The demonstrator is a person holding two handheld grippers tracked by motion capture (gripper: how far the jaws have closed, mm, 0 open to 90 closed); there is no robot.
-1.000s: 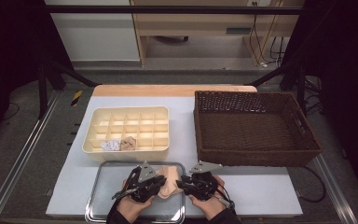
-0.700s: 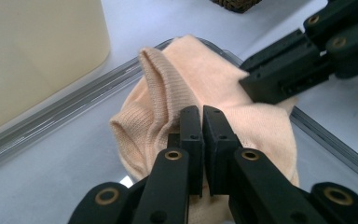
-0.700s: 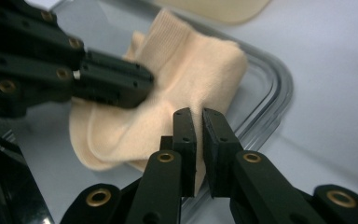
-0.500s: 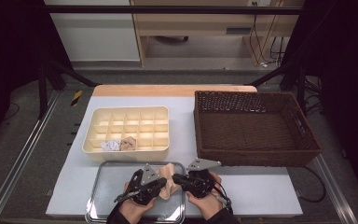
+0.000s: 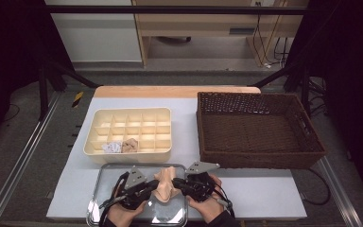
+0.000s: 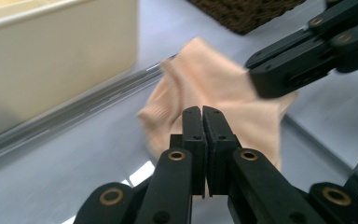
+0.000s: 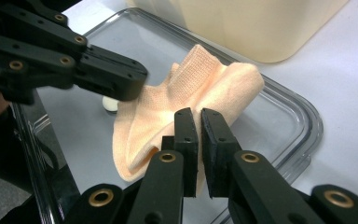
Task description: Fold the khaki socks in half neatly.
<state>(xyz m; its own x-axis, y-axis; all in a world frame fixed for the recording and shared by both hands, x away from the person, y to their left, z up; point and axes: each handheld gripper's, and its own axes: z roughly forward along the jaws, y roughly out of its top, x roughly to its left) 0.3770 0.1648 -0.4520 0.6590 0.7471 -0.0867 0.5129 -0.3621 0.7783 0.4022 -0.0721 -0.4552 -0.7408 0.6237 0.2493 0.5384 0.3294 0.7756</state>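
Observation:
A peach knitted cloth (image 5: 166, 186) hangs bunched over the clear tray (image 5: 101, 189) at the table's front edge. My left gripper (image 5: 156, 186) pinches its left side, and in the left gripper view the jaws (image 6: 201, 113) are pressed together on the cloth (image 6: 205, 79). My right gripper (image 5: 176, 182) grips the opposite side. Its jaws (image 7: 198, 115) have just been closing and now clamp the cloth's (image 7: 191, 88) lower edge. Each gripper view shows the other gripper (image 6: 270, 77) (image 7: 121, 77) biting the cloth from the far side.
A cream compartment box (image 5: 128, 124) stands just behind the tray, with a white crumpled piece (image 5: 112, 147) and a peach piece (image 5: 130, 145) in its front cells. A brown wicker basket (image 5: 260, 163) sits to the right. A small white object (image 7: 109, 103) lies on the tray.
Both grippers have closed onto the peach cloth. The left hand has shifted slightly toward the middle, and the cloth now stands bunched up between the two grippers.

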